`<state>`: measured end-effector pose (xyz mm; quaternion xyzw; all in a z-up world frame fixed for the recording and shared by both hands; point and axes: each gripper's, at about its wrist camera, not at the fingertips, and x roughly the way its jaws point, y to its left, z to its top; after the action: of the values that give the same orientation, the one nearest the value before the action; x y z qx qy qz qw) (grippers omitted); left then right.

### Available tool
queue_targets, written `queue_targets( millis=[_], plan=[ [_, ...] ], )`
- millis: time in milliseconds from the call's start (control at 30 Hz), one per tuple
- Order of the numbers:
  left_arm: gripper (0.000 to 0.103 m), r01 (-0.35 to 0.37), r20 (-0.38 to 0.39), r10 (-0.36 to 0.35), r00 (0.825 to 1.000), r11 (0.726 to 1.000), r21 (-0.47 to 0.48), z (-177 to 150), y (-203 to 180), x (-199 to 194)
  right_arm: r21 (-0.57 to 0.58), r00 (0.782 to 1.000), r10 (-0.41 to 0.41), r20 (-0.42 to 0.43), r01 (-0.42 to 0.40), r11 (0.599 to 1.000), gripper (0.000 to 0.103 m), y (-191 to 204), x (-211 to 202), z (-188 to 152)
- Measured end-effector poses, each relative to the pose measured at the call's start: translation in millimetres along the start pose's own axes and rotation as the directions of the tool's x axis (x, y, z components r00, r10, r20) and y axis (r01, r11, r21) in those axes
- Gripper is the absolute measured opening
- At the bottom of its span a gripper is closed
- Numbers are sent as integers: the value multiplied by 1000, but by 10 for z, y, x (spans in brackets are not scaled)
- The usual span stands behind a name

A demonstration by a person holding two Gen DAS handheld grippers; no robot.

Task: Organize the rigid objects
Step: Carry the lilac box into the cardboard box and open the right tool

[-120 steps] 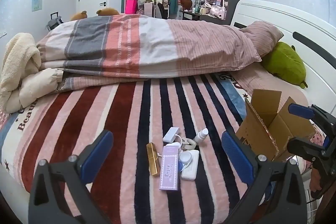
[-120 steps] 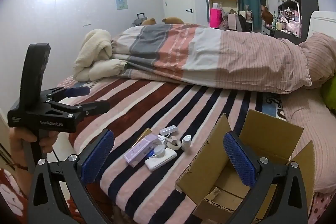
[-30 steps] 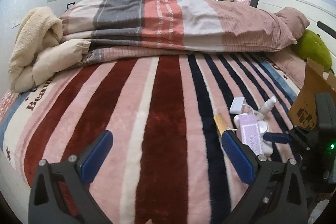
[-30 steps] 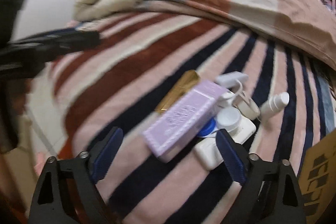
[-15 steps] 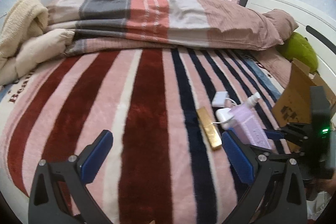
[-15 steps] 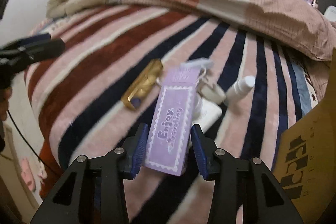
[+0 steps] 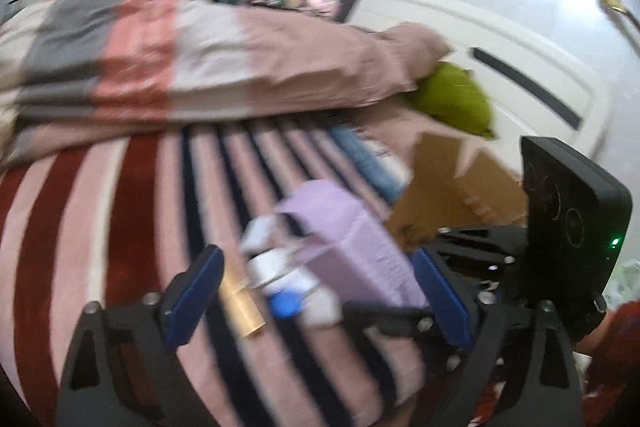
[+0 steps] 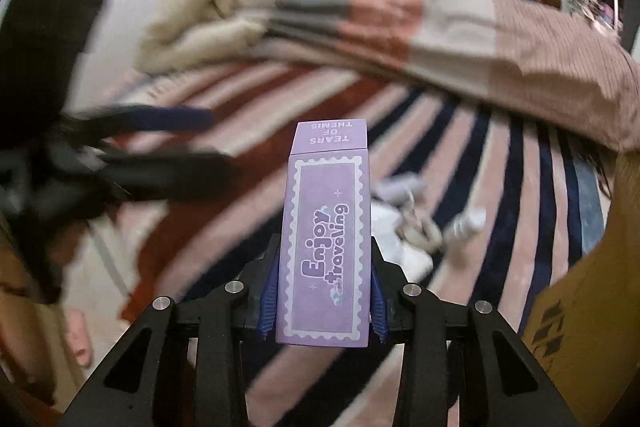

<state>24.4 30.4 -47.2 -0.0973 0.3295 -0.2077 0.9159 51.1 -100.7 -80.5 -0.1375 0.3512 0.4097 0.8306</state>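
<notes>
My right gripper (image 8: 323, 295) is shut on a purple "Enjoy traveling" box (image 8: 326, 227) and holds it above the striped bed. The box also shows in the left wrist view (image 7: 352, 243), raised near the cardboard box (image 7: 452, 183). My left gripper (image 7: 316, 295) is open and empty, low over the small items: a gold bar (image 7: 242, 307), a white case with a blue cap (image 7: 288, 291) and a white adapter (image 7: 258, 233). In the right wrist view a small white bottle (image 8: 468, 223) and white pieces (image 8: 400, 223) lie on the blanket behind the purple box.
The cardboard box (image 8: 588, 291) stands open at the right on the bed. A folded quilt (image 7: 180, 67) and a green plush (image 7: 452, 99) lie at the back by the white headboard (image 7: 520, 59). The left gripper shows dark and blurred at the left of the right wrist view (image 8: 132, 155).
My right gripper has lifted the purple box off the bed and tilted it upright. My left gripper has swung right and closer to the small items.
</notes>
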Motion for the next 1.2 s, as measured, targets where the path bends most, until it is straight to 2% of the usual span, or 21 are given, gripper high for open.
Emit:
queue_targets(
  millis=[67, 100, 167, 267, 433, 567, 667, 800, 833, 900, 967, 1067, 1100, 1200],
  plan=[
    [72, 14, 3, -15, 1000, 999, 44, 195, -194, 32, 4, 999, 29, 43, -30, 1000, 33, -33, -216, 114],
    [68, 21, 2, -21, 1000, 998, 67, 276, -287, 49, 8, 997, 38, 63, -39, 999, 33, -47, -321, 149],
    [50, 91, -4, -91, 996, 991, 99, 481, -492, 102, 15, 994, 37, 102, -38, 999, 33, -110, -529, 211],
    [49, 102, -15, -101, 995, 980, 172, 717, -835, 221, 50, 990, 11, 143, -19, 999, 33, -352, -780, 242],
    [49, 176, -112, -153, 982, 956, 234, 1041, -1353, 674, 142, 988, -41, 152, 20, 990, 33, -876, -1155, 167],
    [48, 237, -246, -181, 952, 945, 224, 1200, -1661, 1218, 199, 996, -64, 64, 50, 979, 33, -1345, -1284, 87],
    [47, 265, -333, -191, 923, 945, 193, 1198, -1792, 1538, 246, 999, -23, -48, 34, 969, 33, -1715, -1248, 21],
    [47, 279, -418, -189, 888, 946, 166, 1129, -1891, 1770, 249, 981, 21, -194, 28, 968, 33, -1997, -1090, -52],
    [47, 268, -428, -173, 887, 948, 173, 1111, -1910, 1813, 241, 976, 25, -218, 30, 970, 33, -2041, -1086, -72],
    [55, 244, -437, -140, 889, 951, 191, 1088, -1925, 1823, 228, 966, 15, -259, 46, 973, 34, -2061, -1051, -87],
    [71, 228, -435, -123, 892, 953, 198, 1085, -1912, 1791, 214, 961, -4, -277, 65, 975, 36, -2079, -1083, -170],
    [73, 220, -414, -122, 902, 955, 198, 1127, -1856, 1679, 214, 962, 0, -273, 61, 975, 51, -2079, -1125, -184],
    [73, 217, -402, -124, 907, 957, 195, 1142, -1831, 1630, 213, 964, -1, -265, 59, 975, 53, -2064, -1148, -179],
    [74, 186, -344, -109, 933, 962, 202, 1209, -1686, 1424, 195, 979, -15, -205, 56, 979, 61, -1955, -1271, -137]
  ],
)
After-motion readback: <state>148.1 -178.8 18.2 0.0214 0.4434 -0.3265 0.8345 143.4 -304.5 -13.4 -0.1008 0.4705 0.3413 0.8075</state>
